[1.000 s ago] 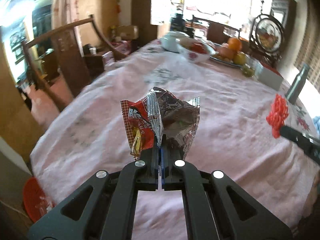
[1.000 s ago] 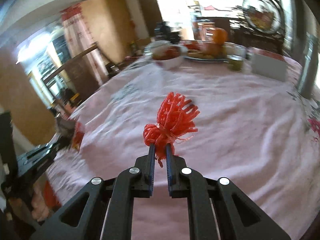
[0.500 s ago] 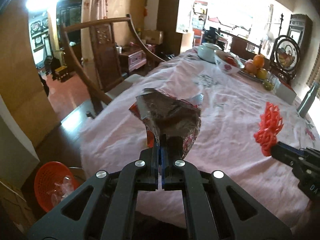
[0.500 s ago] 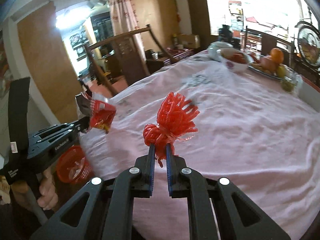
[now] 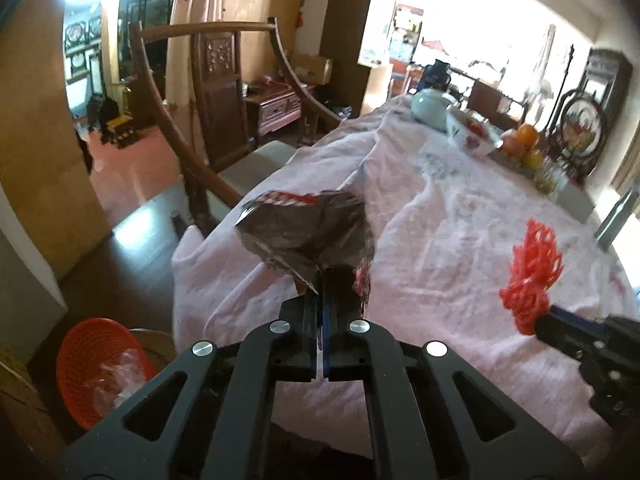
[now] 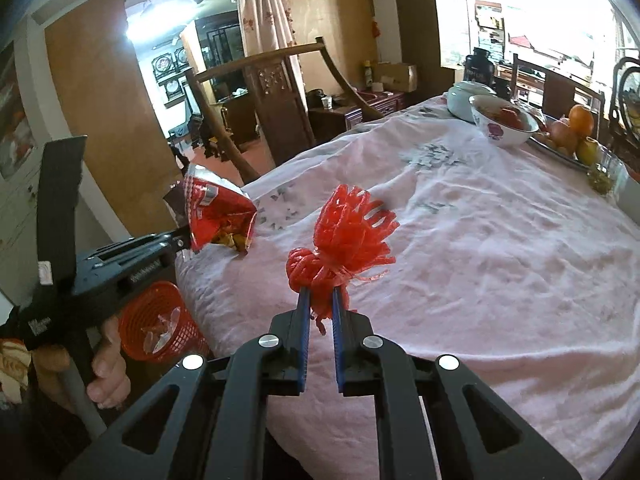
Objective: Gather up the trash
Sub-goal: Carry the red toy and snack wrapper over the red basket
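Pink cloth covers the counter (image 6: 500, 240), which lies ahead of and below both tongs. Red mesh waste basket (image 5: 94, 372) stands on the floor, low and to the left of the left tongs (image 5: 320, 292), well apart from the right tongs (image 6: 320, 300). Risk: release before the tongs are over the basket would drop trash on the floor. Foil snack wrapper (image 5: 308, 236) is clamped at its lower edge in the left tongs, jaws fully closed; the thin hold may slip. Red net bundle (image 6: 344, 240) is pinched at its knot in the right tongs, projecting ahead of them.
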